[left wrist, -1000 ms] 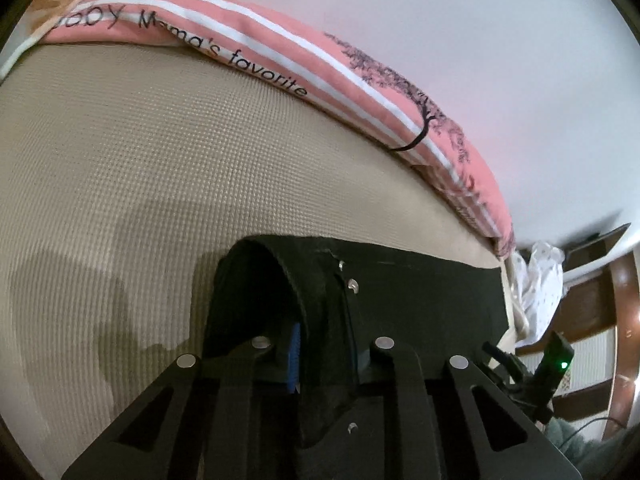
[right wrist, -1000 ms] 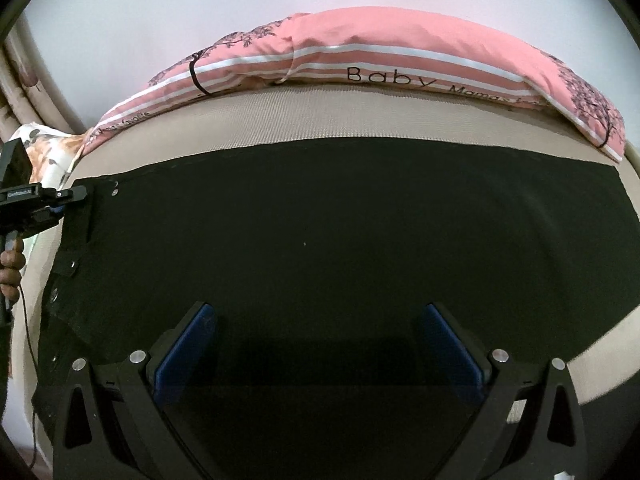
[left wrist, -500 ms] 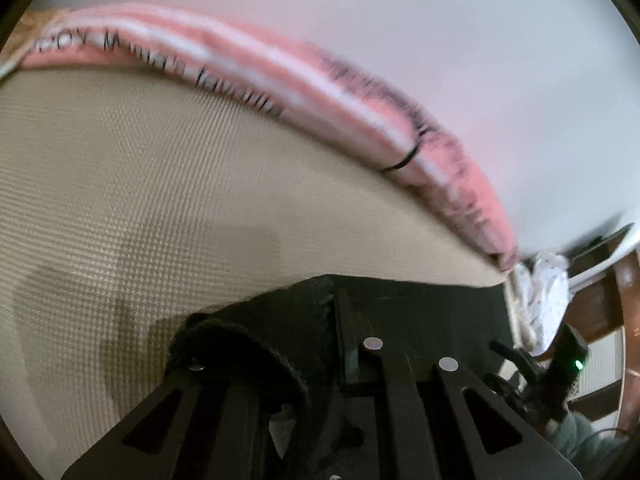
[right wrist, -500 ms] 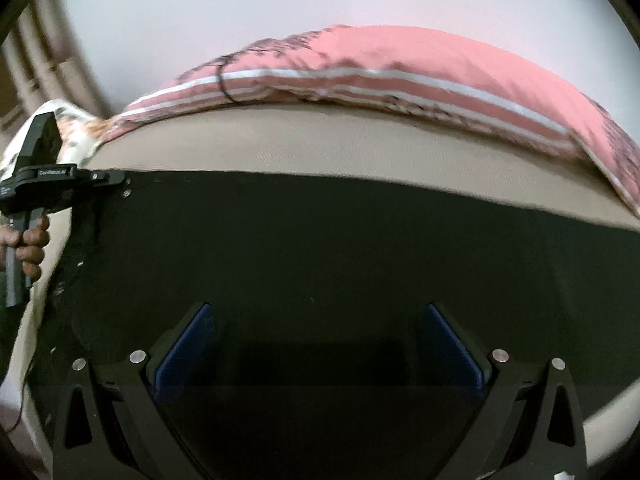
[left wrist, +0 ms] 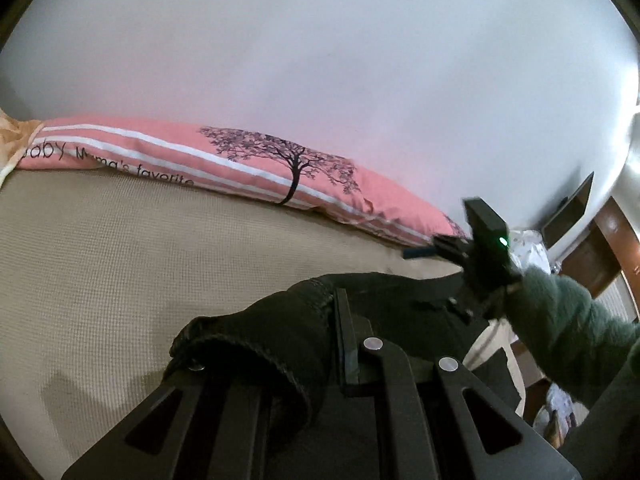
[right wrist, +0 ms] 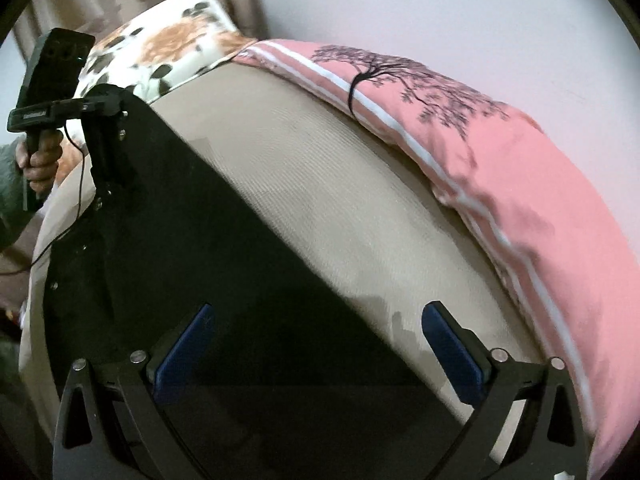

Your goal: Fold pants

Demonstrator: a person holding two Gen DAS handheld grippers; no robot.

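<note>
Black pants (right wrist: pixel 192 240) lie stretched on a beige mattress (right wrist: pixel 320 184). My left gripper (left wrist: pixel 332 344) is shut on the pants' waistband (left wrist: pixel 280 320) and holds that corner lifted off the mattress; it also shows in the right wrist view (right wrist: pixel 104 120), gripping the pants' far left corner. My right gripper (right wrist: pixel 316 348) is open and empty, with blue pads (right wrist: pixel 184 348), hovering over the pants' near edge. The right gripper shows in the left wrist view (left wrist: pixel 476 248), above the pants' far end.
A pink striped pillow with a tree print (right wrist: pixel 500 152) lies along the mattress's far side, against a white wall (left wrist: pixel 320 60). A floral pillow (right wrist: pixel 160 44) sits at the far left. Wooden furniture (left wrist: pixel 600 248) stands beyond the bed's right end.
My left gripper has lifted the waistband corner up off the mattress. My right gripper stayed open and has swung to the right and upward, over the pants' edge.
</note>
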